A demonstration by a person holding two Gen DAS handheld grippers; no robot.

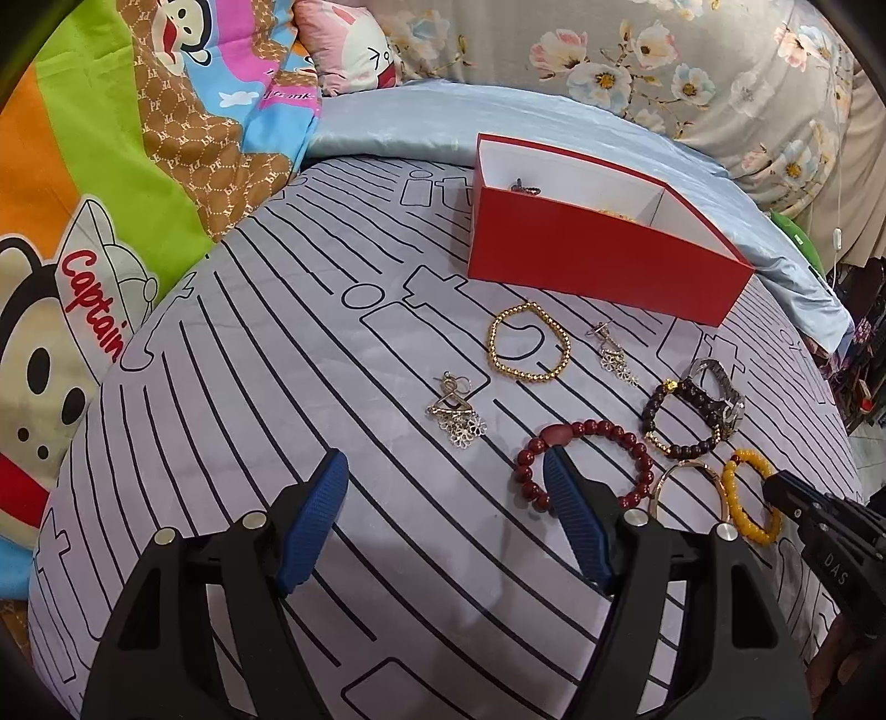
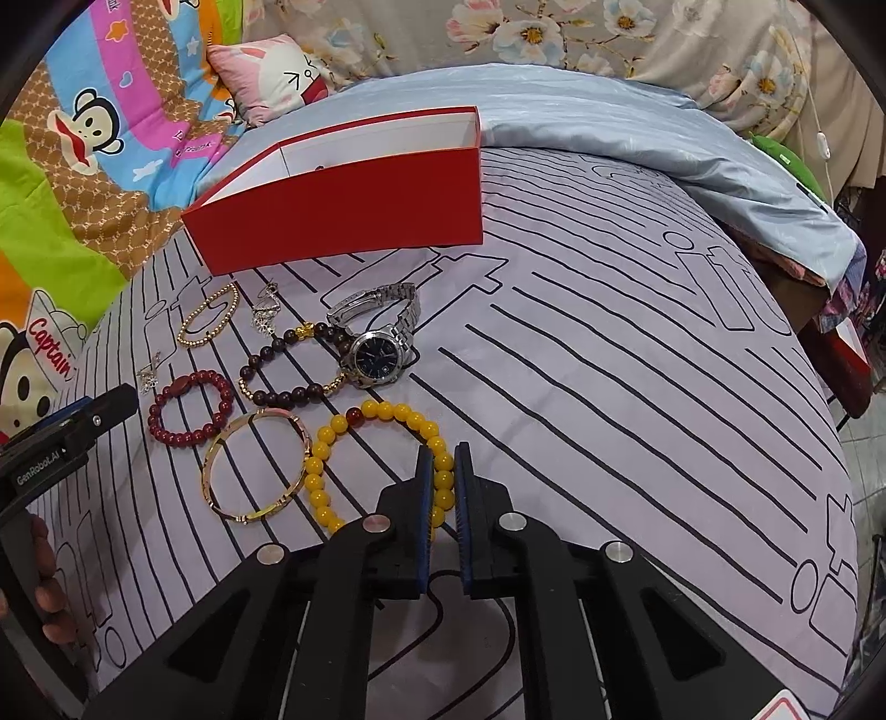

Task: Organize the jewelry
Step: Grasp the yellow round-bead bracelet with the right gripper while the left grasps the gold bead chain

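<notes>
A red box [image 1: 598,260] with white compartments stands on the striped sheet; it also shows in the right wrist view [image 2: 354,205]. In front of it lie a gold bead bracelet [image 1: 529,342], two flower earrings [image 1: 457,415] [image 1: 612,354], a red bead bracelet [image 1: 587,465], a dark bead bracelet [image 2: 293,365], a silver watch [image 2: 379,340], a gold bangle [image 2: 257,465] and a yellow bead bracelet [image 2: 382,459]. My left gripper [image 1: 446,471] is open above the sheet, its right finger over the red bracelet. My right gripper [image 2: 441,459] is shut on the yellow bracelet's right side.
A blue satin cover [image 1: 421,116] lies behind the box. Cartoon bedding [image 1: 83,166] and a pink pillow [image 1: 349,50] are at the back left. The bed's right edge [image 2: 830,443] drops to the floor.
</notes>
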